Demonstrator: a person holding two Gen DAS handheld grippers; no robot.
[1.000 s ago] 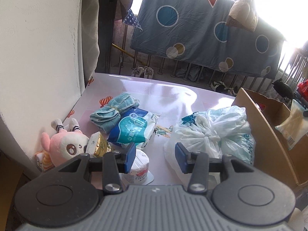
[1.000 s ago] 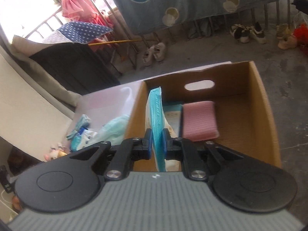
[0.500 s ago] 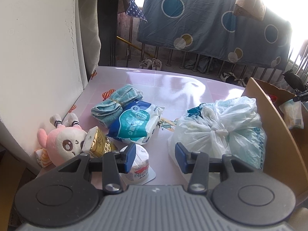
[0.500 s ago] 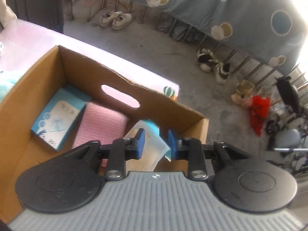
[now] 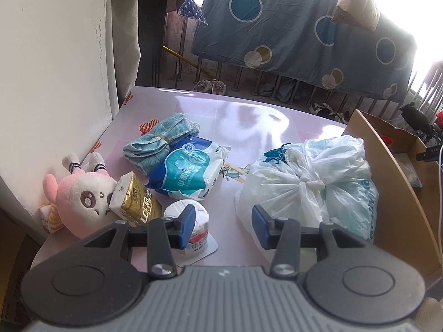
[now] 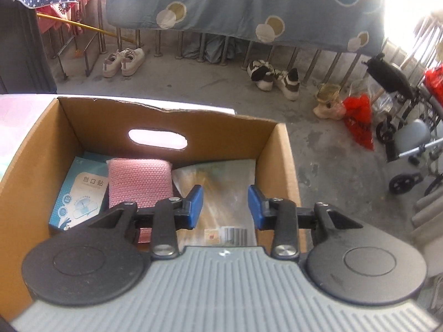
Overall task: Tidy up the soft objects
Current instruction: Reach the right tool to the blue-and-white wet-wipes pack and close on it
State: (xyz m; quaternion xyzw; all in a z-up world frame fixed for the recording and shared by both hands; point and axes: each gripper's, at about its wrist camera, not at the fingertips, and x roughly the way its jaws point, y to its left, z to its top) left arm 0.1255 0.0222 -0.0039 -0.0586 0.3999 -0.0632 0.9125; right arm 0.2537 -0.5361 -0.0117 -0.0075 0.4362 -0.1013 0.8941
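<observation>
The right gripper is now hanging wide open and empty over the cardboard box — the flat packet it was pinching a second ago is lying inside, probably flat. The left gripper is waiting open above the table — the plush toy and towel are still left.

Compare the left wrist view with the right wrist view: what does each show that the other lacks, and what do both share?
Only the left wrist view shows the pink plush toy, blue towel, wipes pack and tied plastic bag on the table.

Only the right wrist view shows inside the box: pink cloth, blue packet, clear packet.

Both show the cardboard box, the hanging spotted sheet, and an open tool: left tool, right tool.
</observation>
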